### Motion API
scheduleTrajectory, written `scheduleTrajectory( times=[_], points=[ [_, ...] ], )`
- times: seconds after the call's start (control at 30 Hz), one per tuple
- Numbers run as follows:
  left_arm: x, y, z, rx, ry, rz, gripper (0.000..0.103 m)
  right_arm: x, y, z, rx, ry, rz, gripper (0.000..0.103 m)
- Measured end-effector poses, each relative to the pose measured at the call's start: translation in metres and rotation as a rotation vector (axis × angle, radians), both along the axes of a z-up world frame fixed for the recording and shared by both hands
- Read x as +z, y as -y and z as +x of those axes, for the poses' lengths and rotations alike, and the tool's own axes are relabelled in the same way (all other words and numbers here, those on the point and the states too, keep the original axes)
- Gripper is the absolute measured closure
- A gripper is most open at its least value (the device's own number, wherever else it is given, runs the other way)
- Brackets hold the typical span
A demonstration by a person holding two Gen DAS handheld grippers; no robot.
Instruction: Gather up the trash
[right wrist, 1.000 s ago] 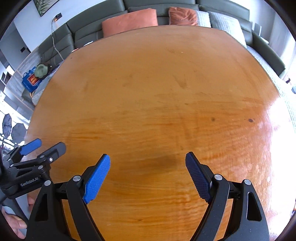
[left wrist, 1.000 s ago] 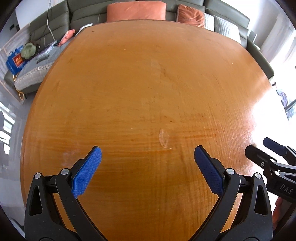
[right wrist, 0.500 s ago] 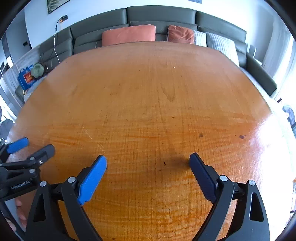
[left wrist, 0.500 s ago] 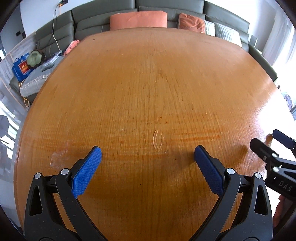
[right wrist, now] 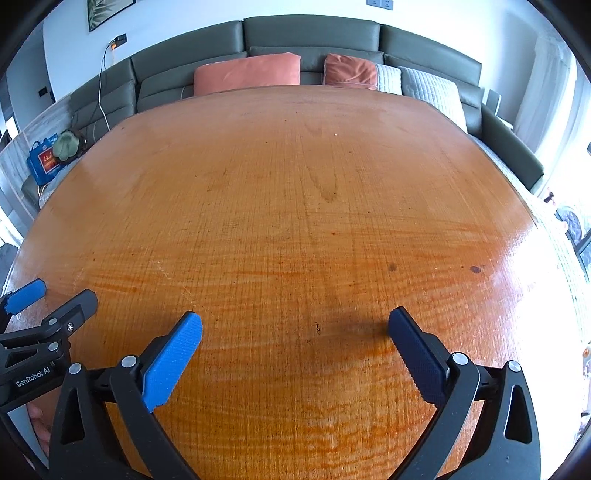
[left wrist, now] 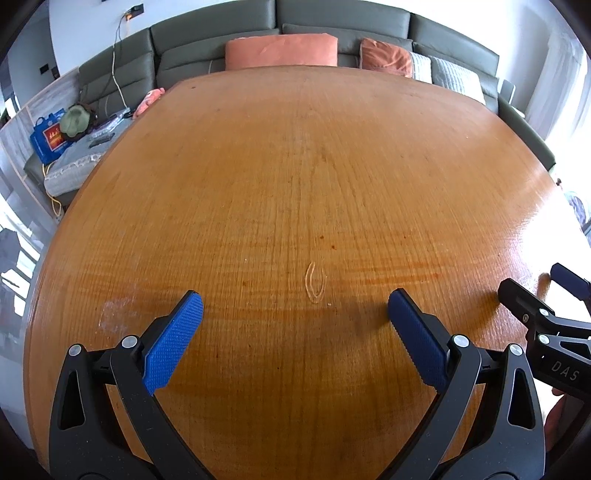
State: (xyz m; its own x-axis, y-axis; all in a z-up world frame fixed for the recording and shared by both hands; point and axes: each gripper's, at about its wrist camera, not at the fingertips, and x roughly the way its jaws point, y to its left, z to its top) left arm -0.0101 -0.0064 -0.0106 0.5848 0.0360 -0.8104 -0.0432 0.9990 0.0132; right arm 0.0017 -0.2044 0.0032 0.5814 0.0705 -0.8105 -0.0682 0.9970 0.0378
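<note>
Your orange-brown, streak-grained wooden table (left wrist: 295, 177) faces a grey-green sofa (right wrist: 310, 33) with salmon cushions (right wrist: 247, 72), while your black grippers' fingers (left wrist: 173, 343) wear blue, dotted-texture pads.

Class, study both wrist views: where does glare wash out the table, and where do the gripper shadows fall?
Left wrist view: glare bleaches the table at its right edge; a shadow lies beside the left gripper. Right wrist view: same right-edge glare; a shadow lies between the right gripper fingers.

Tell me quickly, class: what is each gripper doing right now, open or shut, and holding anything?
Left gripper: open, holding nothing, above the wooden table.
Right gripper: open, holding nothing, above the same table.
</note>
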Motion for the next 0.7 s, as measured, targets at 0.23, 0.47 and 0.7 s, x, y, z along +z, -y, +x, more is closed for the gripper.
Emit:
scheduleTrajectory(
  times=[0.23, 0.47, 0.7],
  points=[
    [0.0, -0.0027, -0.0004, -0.001, 0.0, -0.003, 0.006, -0.0004, 0.0, -0.0001, -0.001, 0.0, -0.001, 0.003],
    [0.0, -0.0028, -0.0004, -0.001, 0.0, -0.003, 0.006, -0.0002, 0.0001, -0.0001, -0.001, 0.0, -0.002, 0.003],
    [0.0, -0.0028, -0.0005, -0.001, 0.0, -0.003, 0.006, -0.0001, 0.0, 0.0, -0.001, 0.0, -0.002, 0.003]
  ],
)
